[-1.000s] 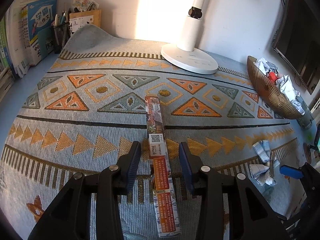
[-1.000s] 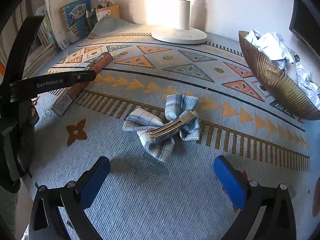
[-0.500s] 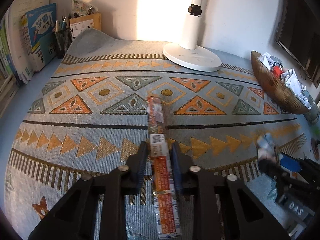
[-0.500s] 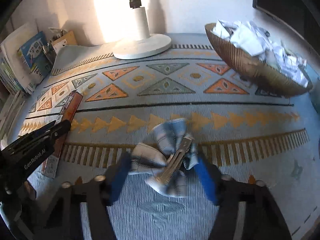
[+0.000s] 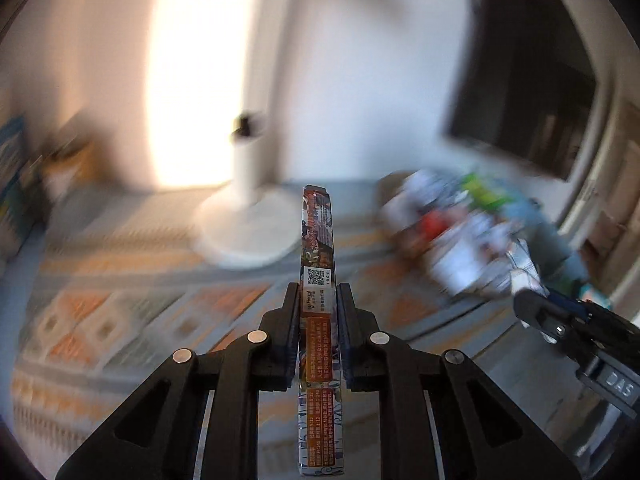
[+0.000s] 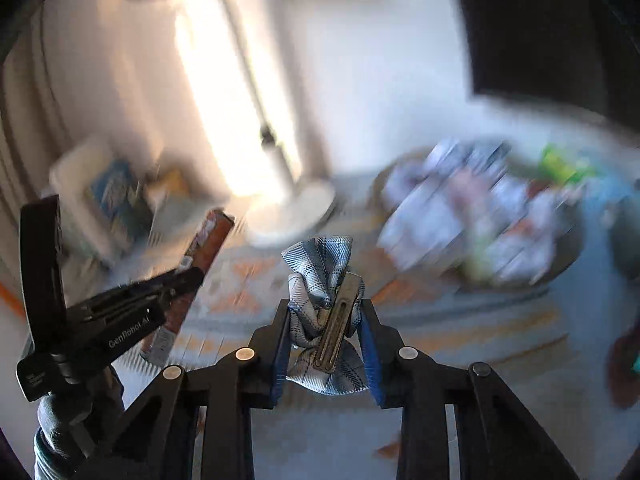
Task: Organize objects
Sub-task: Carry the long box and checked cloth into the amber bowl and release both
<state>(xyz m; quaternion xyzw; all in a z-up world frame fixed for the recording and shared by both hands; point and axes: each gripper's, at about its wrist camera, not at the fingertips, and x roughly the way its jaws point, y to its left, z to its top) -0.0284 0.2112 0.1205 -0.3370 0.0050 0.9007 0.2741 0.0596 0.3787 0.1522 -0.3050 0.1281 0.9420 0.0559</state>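
Observation:
My left gripper [image 5: 318,300] is shut on a long narrow printed box [image 5: 318,248] with a QR code and holds it lifted above the patterned mat, pointing toward the back wall. The box also shows in the right wrist view [image 6: 200,256], held by the left gripper [image 6: 188,276]. My right gripper [image 6: 325,320] is shut on a blue plaid bow hair clip [image 6: 324,280] with a metal clasp and holds it in the air. The right gripper also shows in the left wrist view [image 5: 532,304]. Both views are motion-blurred.
A brown bowl [image 5: 460,240] full of crumpled paper and small items sits at the right, also in the right wrist view [image 6: 480,220]. A white lamp base [image 5: 248,232] stands at the back. Books [image 6: 116,200] stand at the left. A dark monitor [image 5: 520,80] hangs at the right.
Both grippers closed on their objects and lifted them off the mat: the left took the long box, the right took the bow clip. Both views tilted upward.

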